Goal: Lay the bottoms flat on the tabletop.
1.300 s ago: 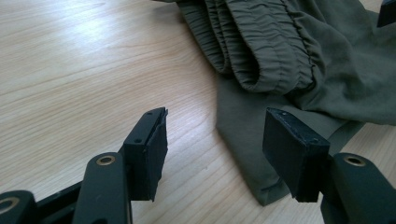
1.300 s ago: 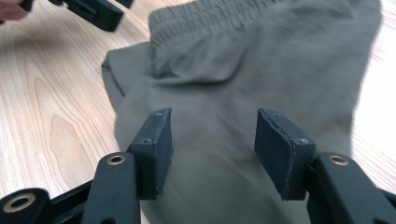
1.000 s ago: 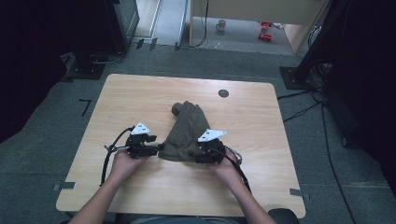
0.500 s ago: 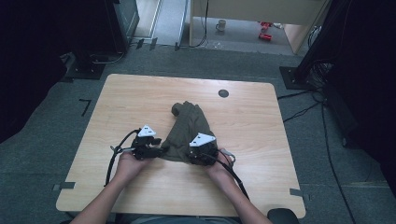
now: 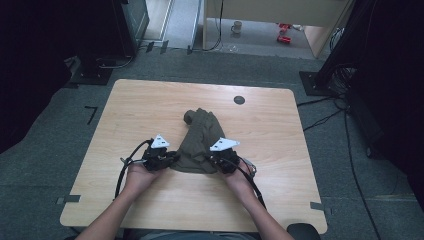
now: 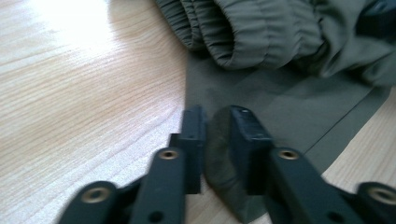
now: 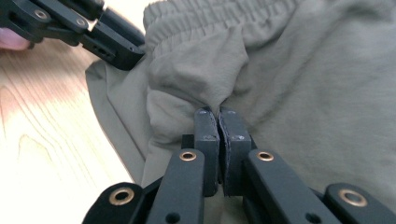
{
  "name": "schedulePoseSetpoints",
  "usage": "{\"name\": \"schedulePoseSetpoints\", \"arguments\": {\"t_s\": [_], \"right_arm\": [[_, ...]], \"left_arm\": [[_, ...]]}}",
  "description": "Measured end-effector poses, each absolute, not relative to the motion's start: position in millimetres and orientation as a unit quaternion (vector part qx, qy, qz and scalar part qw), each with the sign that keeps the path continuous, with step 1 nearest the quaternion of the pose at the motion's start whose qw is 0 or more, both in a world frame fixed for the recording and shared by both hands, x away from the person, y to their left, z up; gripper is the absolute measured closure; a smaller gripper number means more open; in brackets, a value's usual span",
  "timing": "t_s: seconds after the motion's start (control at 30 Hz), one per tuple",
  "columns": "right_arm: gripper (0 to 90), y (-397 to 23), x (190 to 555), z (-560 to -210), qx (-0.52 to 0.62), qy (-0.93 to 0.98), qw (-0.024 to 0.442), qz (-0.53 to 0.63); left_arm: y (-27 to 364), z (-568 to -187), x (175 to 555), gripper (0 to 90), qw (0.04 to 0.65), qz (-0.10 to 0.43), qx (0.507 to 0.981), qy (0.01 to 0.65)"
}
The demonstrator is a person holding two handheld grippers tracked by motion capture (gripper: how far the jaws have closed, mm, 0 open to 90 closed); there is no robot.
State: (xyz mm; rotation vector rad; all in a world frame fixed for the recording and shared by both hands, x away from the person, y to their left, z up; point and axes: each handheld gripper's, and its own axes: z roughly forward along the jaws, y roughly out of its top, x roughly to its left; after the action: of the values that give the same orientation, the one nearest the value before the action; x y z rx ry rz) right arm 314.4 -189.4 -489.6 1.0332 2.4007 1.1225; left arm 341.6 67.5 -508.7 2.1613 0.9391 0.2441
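Observation:
An olive green garment [image 5: 200, 137] with an elastic waistband lies crumpled on the wooden table [image 5: 280, 130]. My left gripper [image 5: 172, 159] is at its near left corner. In the left gripper view, my left gripper [image 6: 215, 116] has just been closing and now pinches a fold of the flat cloth [image 6: 280, 93]. My right gripper [image 5: 214, 161] is at the near right edge. It too has just closed, and in its own view my right gripper [image 7: 218, 114] stands shut on a bunched fold of the garment [image 7: 317, 93]. The left gripper [image 7: 126, 49] also shows there at the upper left.
A small black round cap [image 5: 239, 99] sits in the table's far right part. Bare wood lies to the left and right of the garment. Dark equipment stands beyond the table, cables [image 5: 325, 117] run over the floor at the right, and a mug [image 5: 236, 26] stands far back.
Both grippers have edged in against the garment's near edge, the right one shifting a little to the left. The garment lies where it was.

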Motion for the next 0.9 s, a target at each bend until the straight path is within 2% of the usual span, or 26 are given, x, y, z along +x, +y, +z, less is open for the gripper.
{"name": "schedulePoseSetpoints", "arguments": {"t_s": [0.17, 0.67, 0.9], "right_arm": [[87.5, -200.4, 313.9, -476.7, 0.367, 0.819, 0.161, 0.411], [87.4, -263.2, 319.4, -453.2, 0.429, 0.755, 0.213, 0.447], [87.0, -292.2, 322.2, -465.8, 0.473, 0.734, 0.195, 0.445]], "left_arm": [[66.4, -505.0, 342.3, 86.8, 0.370, 0.103, 0.850, 0.360], [82.9, -492.6, 348.7, 88.1, 0.385, 0.113, 0.835, 0.376], [92.1, -487.0, 352.1, 88.2, 0.392, 0.117, 0.827, 0.384]]}}
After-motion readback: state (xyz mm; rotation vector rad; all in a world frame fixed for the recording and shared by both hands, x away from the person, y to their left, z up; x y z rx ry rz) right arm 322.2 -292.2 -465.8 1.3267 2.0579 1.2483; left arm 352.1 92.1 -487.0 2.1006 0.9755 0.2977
